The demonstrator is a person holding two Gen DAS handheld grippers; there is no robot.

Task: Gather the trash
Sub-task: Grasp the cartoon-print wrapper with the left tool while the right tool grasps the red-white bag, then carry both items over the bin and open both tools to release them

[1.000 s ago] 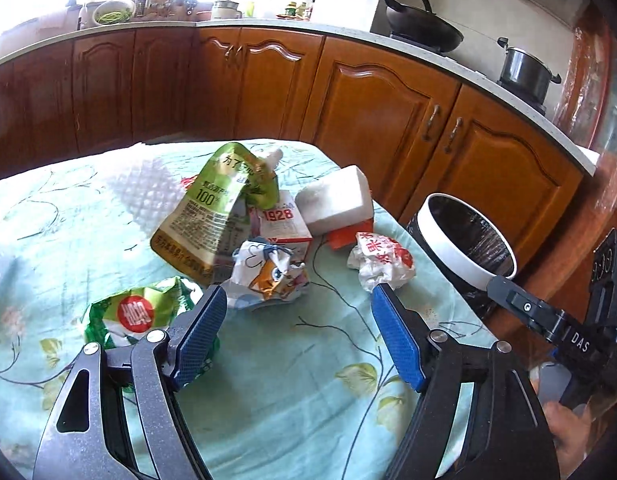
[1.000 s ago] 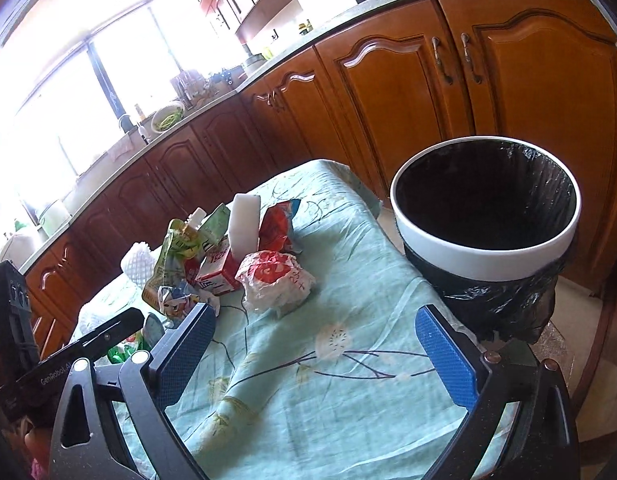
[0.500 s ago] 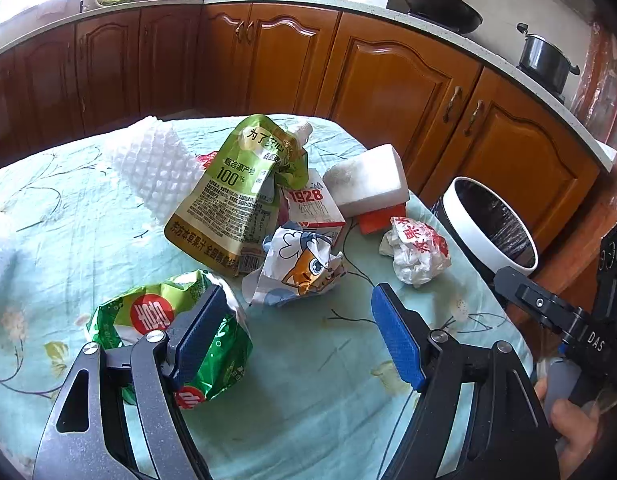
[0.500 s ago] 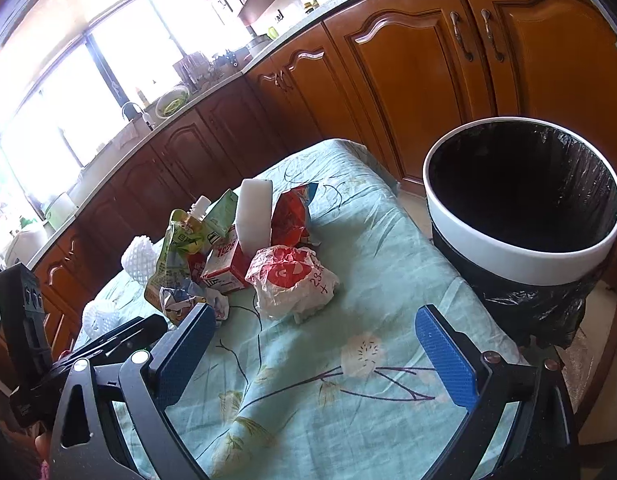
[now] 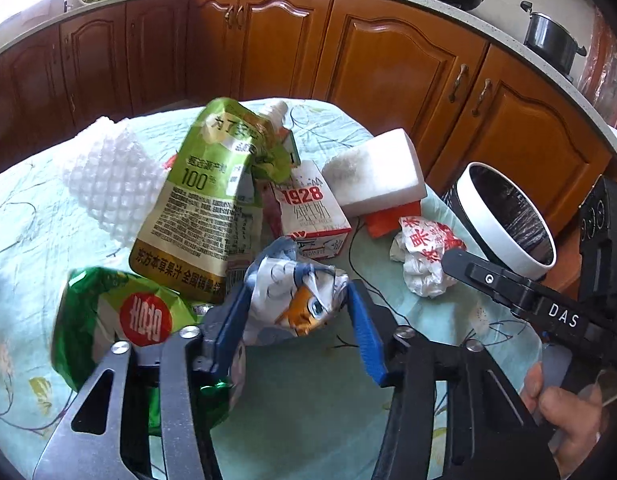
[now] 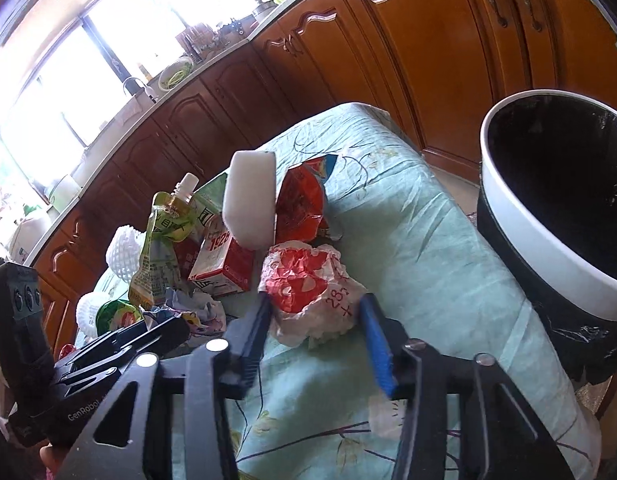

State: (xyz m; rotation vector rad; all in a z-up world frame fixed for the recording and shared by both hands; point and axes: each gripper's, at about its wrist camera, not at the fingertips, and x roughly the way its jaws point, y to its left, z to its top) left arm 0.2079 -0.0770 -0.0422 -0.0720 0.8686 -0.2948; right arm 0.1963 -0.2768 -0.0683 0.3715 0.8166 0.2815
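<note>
My left gripper (image 5: 296, 300) is partly closed around a crumpled blue-and-white cartoon wrapper (image 5: 296, 300) on the table; its blue pads (image 5: 364, 332) flank the wrapper on both sides. My right gripper (image 6: 316, 312) is partly closed around a crumpled red-and-white wrapper (image 6: 308, 280), also seen in the left wrist view (image 5: 424, 248). Whether either pair of pads presses its wrapper I cannot tell. A white bin with a black liner (image 6: 520, 240) stands off the table's right end.
On the teal flowered tablecloth (image 6: 408, 216) lie a green juice pouch (image 5: 204, 196), a 1928 milk carton (image 5: 312, 212), a white foam block (image 5: 376, 172), a green snack bag (image 5: 116, 320), white foam netting (image 5: 112, 184) and a red wrapper (image 6: 300, 200). Wooden cabinets (image 5: 388, 52) stand behind.
Both grippers moved forward and narrowed from wide open. The left now brackets the cartoon wrapper, the right the red-and-white wrapper.
</note>
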